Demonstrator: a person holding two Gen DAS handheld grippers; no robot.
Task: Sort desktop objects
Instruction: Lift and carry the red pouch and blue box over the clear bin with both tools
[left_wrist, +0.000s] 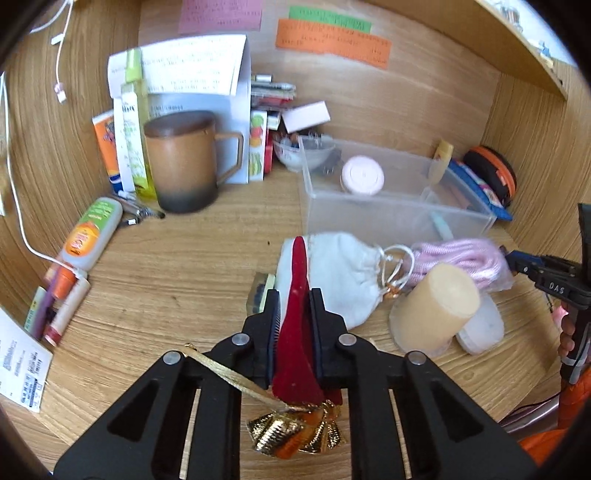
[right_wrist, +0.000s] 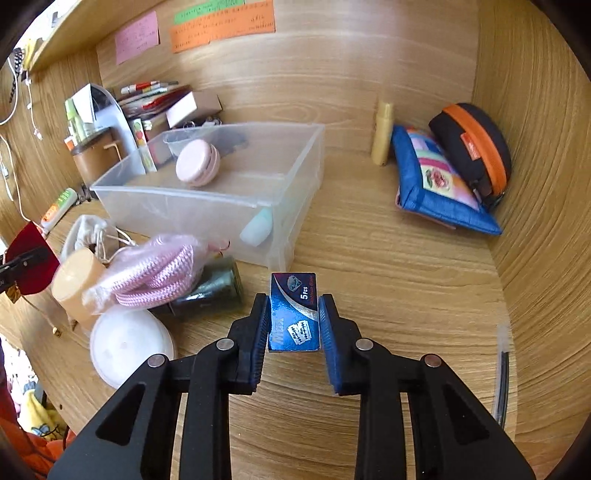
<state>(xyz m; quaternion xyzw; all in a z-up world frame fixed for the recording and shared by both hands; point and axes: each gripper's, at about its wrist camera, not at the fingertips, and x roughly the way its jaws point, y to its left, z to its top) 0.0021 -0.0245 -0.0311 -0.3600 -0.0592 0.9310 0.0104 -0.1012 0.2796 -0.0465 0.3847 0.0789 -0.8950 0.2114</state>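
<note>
Left wrist view first: my left gripper (left_wrist: 293, 301) is clamped tight on a red velvet pouch (left_wrist: 295, 332), gold ribbon and foil bells trailing under the jaws, so the flat cloth hangs edge-on and can't slip. Ahead of it sits the clear plastic bin (left_wrist: 399, 218), a pink round case (left_wrist: 362, 174) already inside, which reads to me as the collecting spot. Between me and the bin lie a white drawstring bag (left_wrist: 332, 273), a pink cord bundle (left_wrist: 461, 258) and a cream cylinder (left_wrist: 436, 306), all crowded together, not yet sorted.

Over on the right wrist view, my right gripper (right_wrist: 293, 317) is pinched narrow on a small blue razor-blade box (right_wrist: 293, 314), pads on its two long sides, box clear of the desk (right_wrist: 388, 258). That square hold keeps it level for a drop into the bin's open top (right_wrist: 207, 192), I'd judge. Both pieces look bound there next; the near wall is the thing to clear.
</note>
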